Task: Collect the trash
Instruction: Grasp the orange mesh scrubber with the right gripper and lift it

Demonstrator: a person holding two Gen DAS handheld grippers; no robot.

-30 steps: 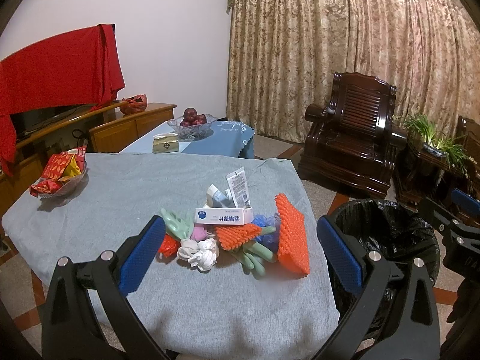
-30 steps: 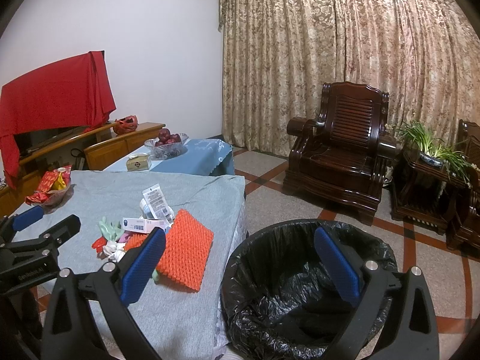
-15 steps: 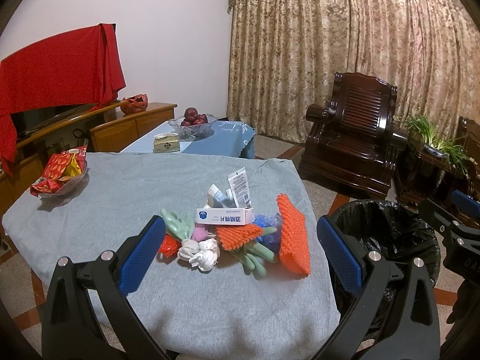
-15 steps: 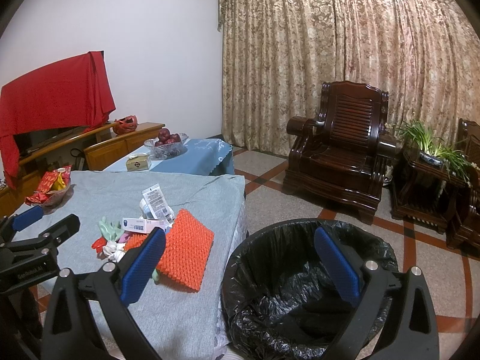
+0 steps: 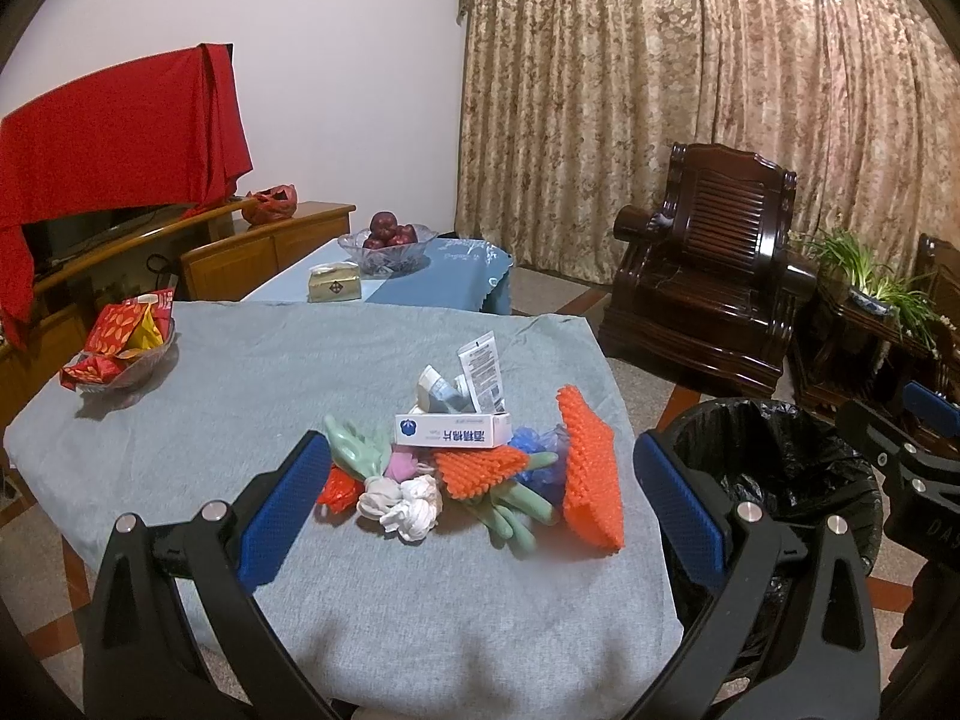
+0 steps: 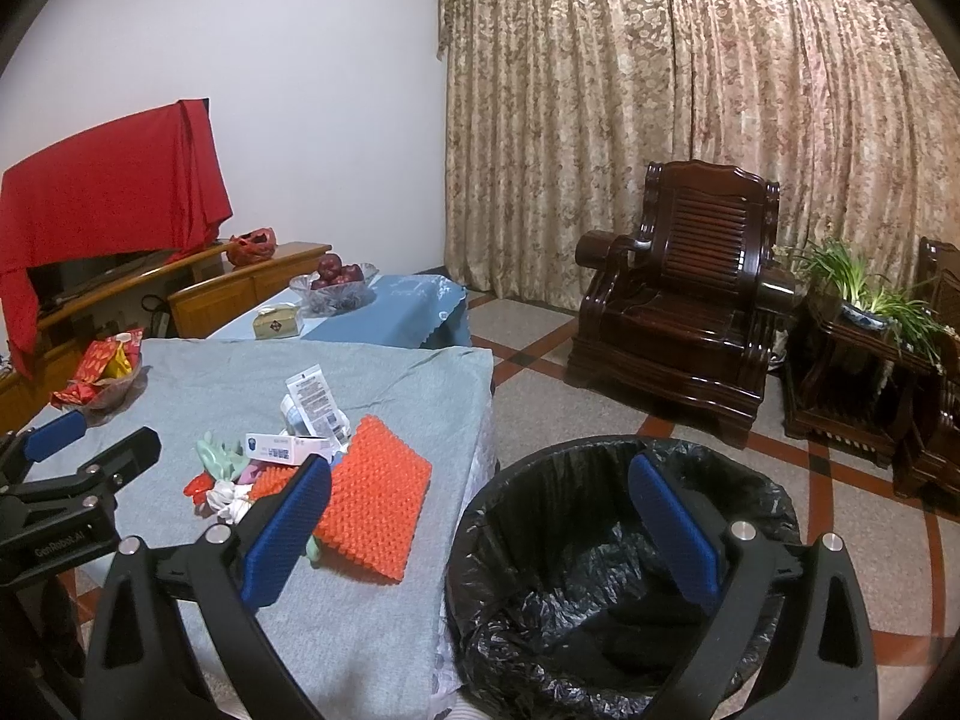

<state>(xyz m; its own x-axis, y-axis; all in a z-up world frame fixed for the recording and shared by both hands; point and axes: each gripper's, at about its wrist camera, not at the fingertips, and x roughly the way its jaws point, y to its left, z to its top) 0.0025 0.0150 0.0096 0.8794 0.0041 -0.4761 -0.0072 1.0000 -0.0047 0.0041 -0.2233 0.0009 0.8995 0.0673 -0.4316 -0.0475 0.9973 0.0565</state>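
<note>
A pile of trash lies on the grey-clothed table point(image 5: 252, 396): a white box point(image 5: 451, 429), a white tube point(image 5: 480, 369), an orange spiky pad point(image 5: 591, 492), green rubber gloves point(image 5: 510, 510) and a knotted white rag point(image 5: 405, 501). My left gripper point(image 5: 480, 510) is open and empty, held just short of the pile. My right gripper point(image 6: 477, 531) is open and empty above the rim of the black-lined trash bin point(image 6: 600, 588), which stands right of the table. The pile also shows in the right wrist view, with the orange pad point(image 6: 375, 519) nearest the bin.
A glass dish of red snack packets point(image 5: 120, 348) sits at the table's far left. Behind is a blue-clothed table with a fruit bowl point(image 5: 387, 237) and a tissue box point(image 5: 334, 285). A dark wooden armchair point(image 6: 684, 300) and potted plants point(image 6: 864, 294) stand to the right.
Both grippers have barely moved; the views shift only slightly. Both stay open and empty.
</note>
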